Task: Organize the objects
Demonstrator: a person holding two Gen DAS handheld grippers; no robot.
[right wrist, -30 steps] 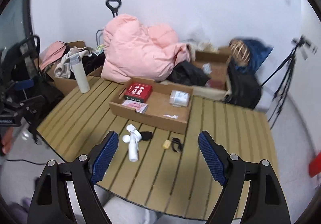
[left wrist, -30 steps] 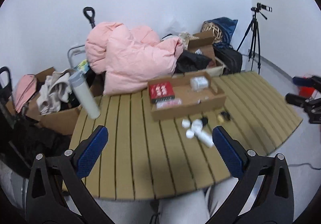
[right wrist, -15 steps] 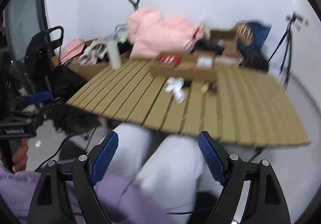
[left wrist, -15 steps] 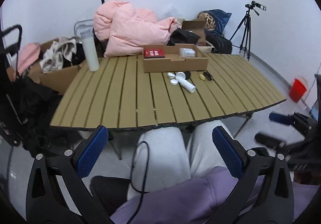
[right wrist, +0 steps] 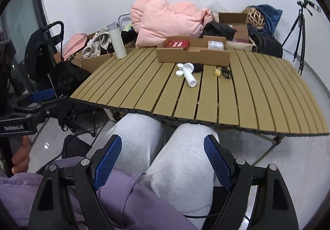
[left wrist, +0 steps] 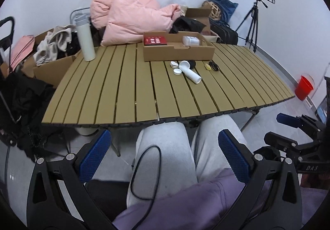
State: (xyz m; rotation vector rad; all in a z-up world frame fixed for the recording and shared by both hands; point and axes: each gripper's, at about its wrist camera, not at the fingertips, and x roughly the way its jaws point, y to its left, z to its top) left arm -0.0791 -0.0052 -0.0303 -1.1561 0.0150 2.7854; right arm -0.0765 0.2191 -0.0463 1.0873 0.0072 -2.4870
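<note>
A shallow cardboard tray (left wrist: pixel 178 54) (right wrist: pixel 193 55) sits at the far side of the slatted table (left wrist: pixel 123 89) (right wrist: pixel 257 93), with a red box (left wrist: pixel 155 40) (right wrist: pixel 178 43) and a white jar (left wrist: pixel 191 40) (right wrist: pixel 215 45) inside. In front of it lie a white bottle (left wrist: pixel 190 72) (right wrist: pixel 189 76), white caps (left wrist: pixel 177 71) (right wrist: pixel 179 73), a black lump (right wrist: pixel 198 67), a yellow piece (left wrist: pixel 208 67) (right wrist: pixel 217 72) and a black clip (right wrist: pixel 226 73). My left gripper (left wrist: pixel 165 154) and right gripper (right wrist: pixel 163 158) are both open and empty, low over the person's lap, well short of the table.
A white flask (left wrist: pixel 85 41) (right wrist: pixel 117 41) stands at the table's far left corner. Pink bedding (left wrist: pixel 132 16), boxes and bags crowd the floor behind. A tripod (left wrist: pixel 254 17) and a red bucket (left wrist: pixel 304 87) stand to the right. The person's grey-trousered knees (right wrist: pixel 165 147) are below the grippers.
Both grippers have pulled back from over the table and sunk down to the person's lap. Their jaws stayed wide open. Nothing on the table moved.
</note>
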